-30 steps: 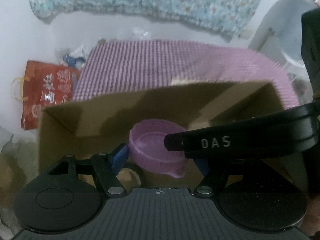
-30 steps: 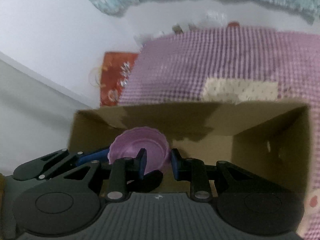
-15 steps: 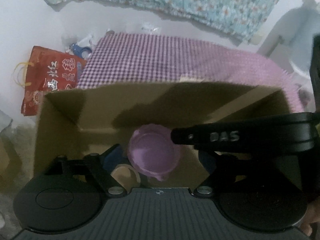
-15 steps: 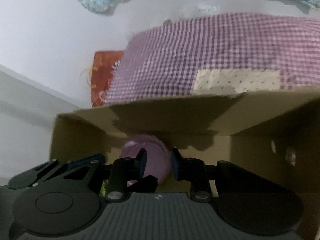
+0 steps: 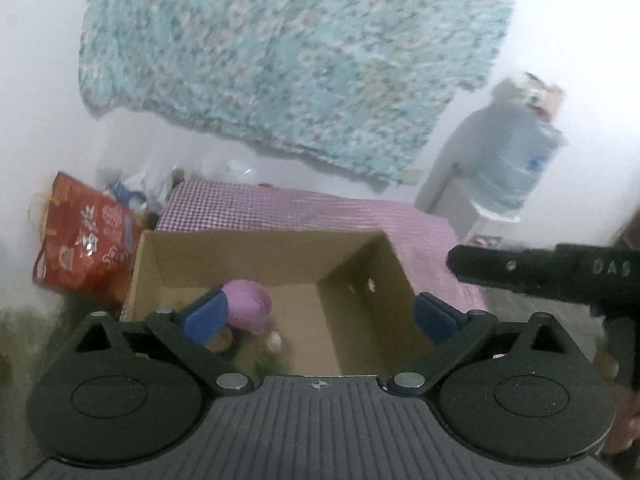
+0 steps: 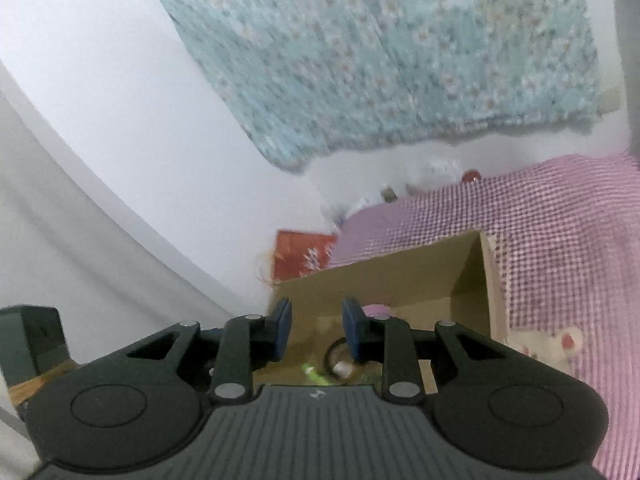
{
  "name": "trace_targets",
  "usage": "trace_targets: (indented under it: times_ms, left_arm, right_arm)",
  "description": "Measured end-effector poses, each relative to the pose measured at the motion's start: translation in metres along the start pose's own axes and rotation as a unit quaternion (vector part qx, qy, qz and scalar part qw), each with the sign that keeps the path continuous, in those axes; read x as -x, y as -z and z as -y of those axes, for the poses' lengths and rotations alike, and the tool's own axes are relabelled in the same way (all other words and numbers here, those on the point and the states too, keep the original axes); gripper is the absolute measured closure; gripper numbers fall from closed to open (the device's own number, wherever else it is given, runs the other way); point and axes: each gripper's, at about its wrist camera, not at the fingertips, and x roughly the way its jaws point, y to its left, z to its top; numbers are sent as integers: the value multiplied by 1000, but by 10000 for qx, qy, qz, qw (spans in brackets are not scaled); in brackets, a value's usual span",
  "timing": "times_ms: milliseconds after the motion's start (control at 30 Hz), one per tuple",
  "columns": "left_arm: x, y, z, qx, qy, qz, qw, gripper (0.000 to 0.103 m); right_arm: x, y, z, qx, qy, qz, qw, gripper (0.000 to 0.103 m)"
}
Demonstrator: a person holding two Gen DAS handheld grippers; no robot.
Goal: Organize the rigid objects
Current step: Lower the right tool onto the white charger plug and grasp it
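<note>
Looking down from the left wrist view, the left gripper (image 5: 320, 316) is hovering over an open brown cardboard box (image 5: 360, 264), its blue-padded fingers (image 5: 206, 314) standing wide apart with nothing between them; its jaws have just been opening. A round lilac plastic bowl (image 5: 250, 306) is lying inside the box near its left wall, partly hidden behind the left finger pad, with a dark ring (image 5: 228, 340) and a small white object (image 5: 275, 342) lying on the box floor just beside it, both too blurred to name. The box is sitting on a purple-and-white checked cloth (image 5: 280, 208), a red printed carrier bag (image 5: 84, 252) is standing to its left, a pale blue flowered fabric (image 5: 288, 60) is hanging on the white wall behind, and a large clear water bottle (image 5: 508, 156) is sitting at the right. A black bar of the other tool, lettered DAS (image 5: 560, 272), is crossing the right edge. In the right wrist view, the right gripper (image 6: 316, 328) is pointing at the same box (image 6: 400, 276) with its blue pads (image 6: 282, 326) set narrowly apart and gripping nothing. The lilac bowl (image 6: 374, 309) is showing only as a sliver behind the right finger, and the dark ring, a small white piece and a green item (image 6: 316, 376) are lying on the box floor below.
</note>
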Motion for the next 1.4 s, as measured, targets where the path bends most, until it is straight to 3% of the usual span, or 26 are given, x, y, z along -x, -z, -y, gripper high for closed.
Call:
trace_targets:
  times_ms: [100, 233, 500, 633, 700, 1000, 1400]
  left_arm:
    - [19, 31, 3, -204, 95, -30, 9997, 2]
    - [22, 79, 7, -561, 29, -165, 9983, 2]
    - [-14, 142, 14, -1114, -217, -489, 9923, 10]
    - [-31, 151, 14, -1321, -428, -447, 9893, 14]
    - [-41, 149, 10, -1279, -482, -529, 9892, 25]
    - [-65, 151, -6, -1117, -577, -766, 9891, 45]
    - [-83, 155, 1, -1210, -599, -989, 9859, 51]
  right_arm:
    - [28, 32, -3, -45, -86, 50, 9999, 72]
    - [37, 75, -1, -130, 177, -65, 9997, 72]
    - [-6, 143, 24, -926, 405, -857, 9912, 72]
    - [-32, 155, 28, -1170, 461, -1118, 9857, 72]
    - [-43, 158, 31, -1219, 505, -1206, 9839, 72]
    - [-89, 160, 43, -1392, 567, -1595, 9757, 72]
    - [-113, 159, 53, -1579, 444, -1803, 9698, 72]
